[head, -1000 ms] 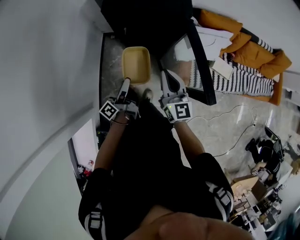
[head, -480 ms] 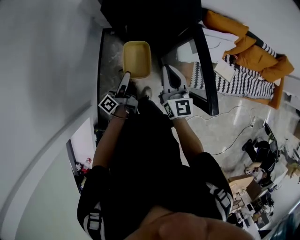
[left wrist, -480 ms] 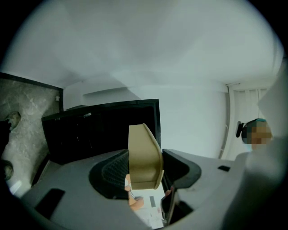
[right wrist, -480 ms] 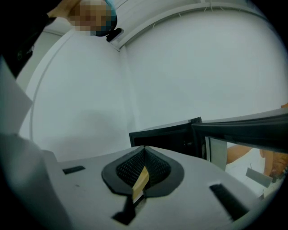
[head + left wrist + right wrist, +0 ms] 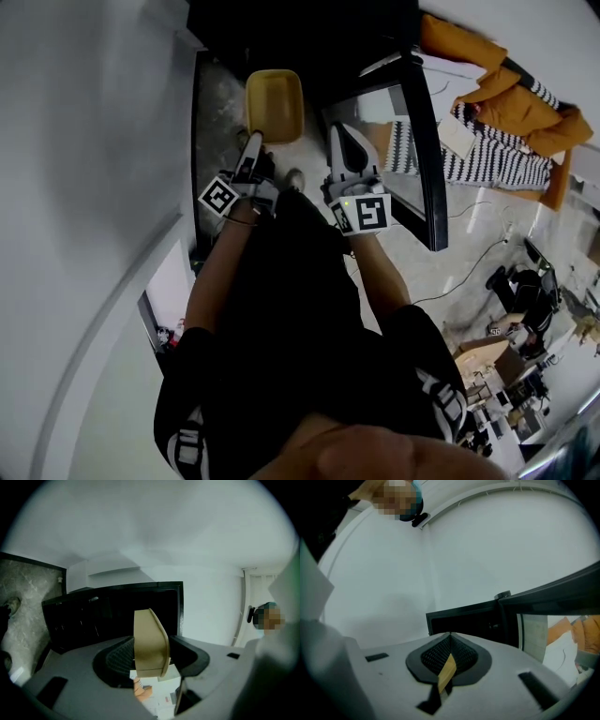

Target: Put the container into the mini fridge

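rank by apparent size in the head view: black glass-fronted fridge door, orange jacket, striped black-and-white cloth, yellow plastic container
1. black glass-fronted fridge door and orange jacket: about alike, and the door is nearer, so unranked
2. striped black-and-white cloth, partly behind the door
3. yellow plastic container

We'd call this a makeshift lab or workroom, not a home kitchen. The black mini fridge (image 5: pixel 309 37) sits straight on a pale stone-look floor (image 5: pixel 422 272) against bare white walls (image 5: pixel 84 141). Right of the fridge are an orange jacket (image 5: pixel 506 80) and striped cloth (image 5: pixel 497 159), with a loose cable (image 5: pixel 473 274) and cardboard boxes (image 5: pixel 478 361) further out.
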Available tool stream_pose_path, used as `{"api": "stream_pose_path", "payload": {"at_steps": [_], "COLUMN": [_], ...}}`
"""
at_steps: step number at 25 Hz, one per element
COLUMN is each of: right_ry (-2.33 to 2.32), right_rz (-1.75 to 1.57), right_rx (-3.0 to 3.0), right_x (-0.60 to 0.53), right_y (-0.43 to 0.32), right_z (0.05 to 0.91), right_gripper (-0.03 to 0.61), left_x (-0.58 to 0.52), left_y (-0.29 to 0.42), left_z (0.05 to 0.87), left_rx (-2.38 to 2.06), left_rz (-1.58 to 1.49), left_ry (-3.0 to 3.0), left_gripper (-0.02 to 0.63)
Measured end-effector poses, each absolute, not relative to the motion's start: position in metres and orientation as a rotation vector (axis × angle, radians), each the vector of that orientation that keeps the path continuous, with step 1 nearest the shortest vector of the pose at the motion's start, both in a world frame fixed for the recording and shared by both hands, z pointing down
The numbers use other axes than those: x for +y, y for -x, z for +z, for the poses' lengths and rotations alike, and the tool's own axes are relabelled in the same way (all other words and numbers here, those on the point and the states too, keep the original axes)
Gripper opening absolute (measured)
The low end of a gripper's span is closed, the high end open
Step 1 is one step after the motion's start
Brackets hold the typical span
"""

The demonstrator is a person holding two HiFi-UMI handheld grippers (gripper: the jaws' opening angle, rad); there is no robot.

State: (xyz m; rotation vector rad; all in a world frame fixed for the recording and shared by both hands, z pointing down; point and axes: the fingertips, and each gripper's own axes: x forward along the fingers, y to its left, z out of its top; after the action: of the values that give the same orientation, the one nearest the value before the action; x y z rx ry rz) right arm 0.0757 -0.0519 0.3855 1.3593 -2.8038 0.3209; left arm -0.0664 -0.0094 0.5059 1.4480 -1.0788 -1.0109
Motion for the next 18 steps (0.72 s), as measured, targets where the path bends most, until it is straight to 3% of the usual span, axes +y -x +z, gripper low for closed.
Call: {"api": "stream_pose_path", "payload": {"at_steps": [18], "right_ry": [-1.349], "right_rz": [0.308], "right_rx": [-2.811], "right_x": [-0.075], "right_y": [-0.072], "right_z": [0.432], "right_gripper": [0.000], "left_x": [-0.051], "left_y": [0.063], "left_z": [0.572], "left_rx": [-1.049], "left_rz": [-0.991], "left_ry": [-1.462], "left_gripper": [0.225]}}
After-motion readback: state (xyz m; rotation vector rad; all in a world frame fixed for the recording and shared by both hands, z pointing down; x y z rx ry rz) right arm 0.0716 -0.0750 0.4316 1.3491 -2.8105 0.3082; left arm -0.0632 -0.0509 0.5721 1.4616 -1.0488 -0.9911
